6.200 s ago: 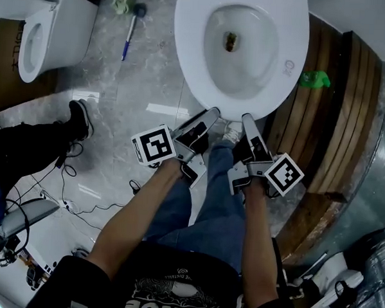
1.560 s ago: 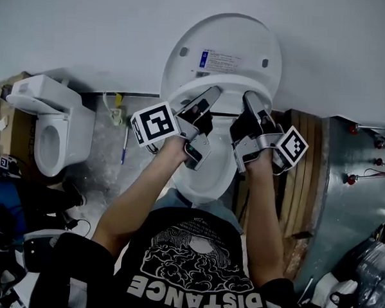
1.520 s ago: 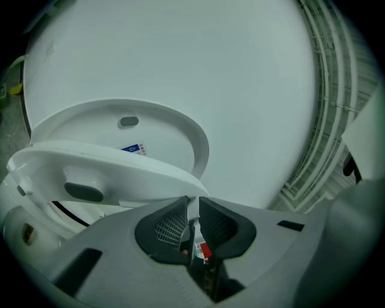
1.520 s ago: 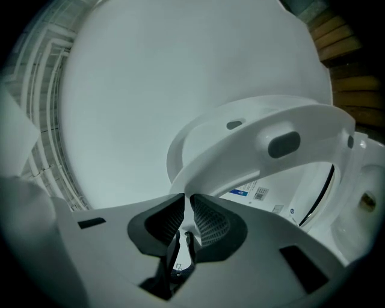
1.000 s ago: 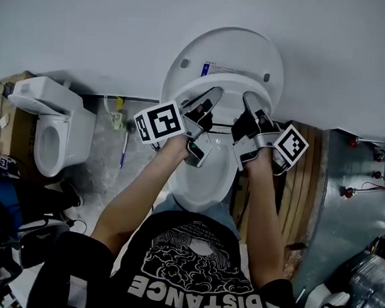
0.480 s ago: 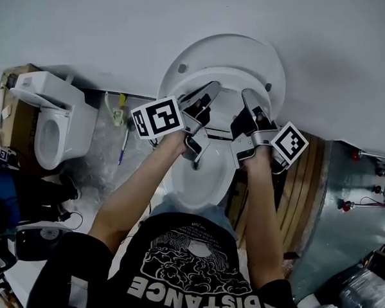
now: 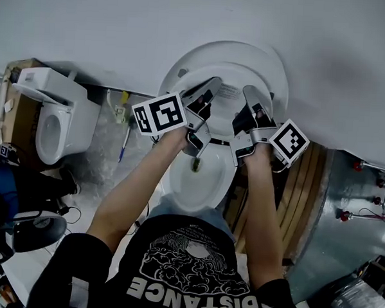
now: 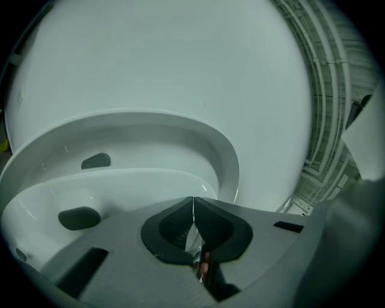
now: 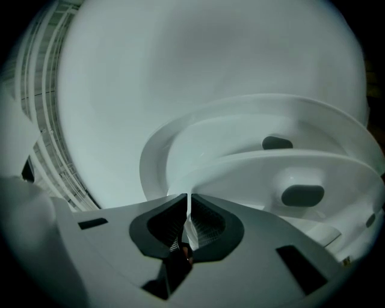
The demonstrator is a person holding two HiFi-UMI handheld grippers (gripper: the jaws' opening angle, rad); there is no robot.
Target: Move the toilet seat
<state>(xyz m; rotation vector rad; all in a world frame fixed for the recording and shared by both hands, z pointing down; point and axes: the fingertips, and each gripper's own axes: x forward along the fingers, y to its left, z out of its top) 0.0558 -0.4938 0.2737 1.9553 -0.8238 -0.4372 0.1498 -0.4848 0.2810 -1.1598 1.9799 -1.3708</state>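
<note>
**White seat almost upright**

Seat (image 7: 229, 70) has swung off the bowl (image 7: 200, 186) toward the lid (image 7: 223, 50) at 12 o'clock: lift nearly done. Left gripper (image 7: 212, 84) has just closed fully, right gripper (image 7: 250, 92) to a sliver; neither visibly holds it.

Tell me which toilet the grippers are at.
The large middle toilet, directly before the person: left gripper and right gripper both reach over its bowl to the raised seat. The smaller toilet at the left stands untouched.
</note>
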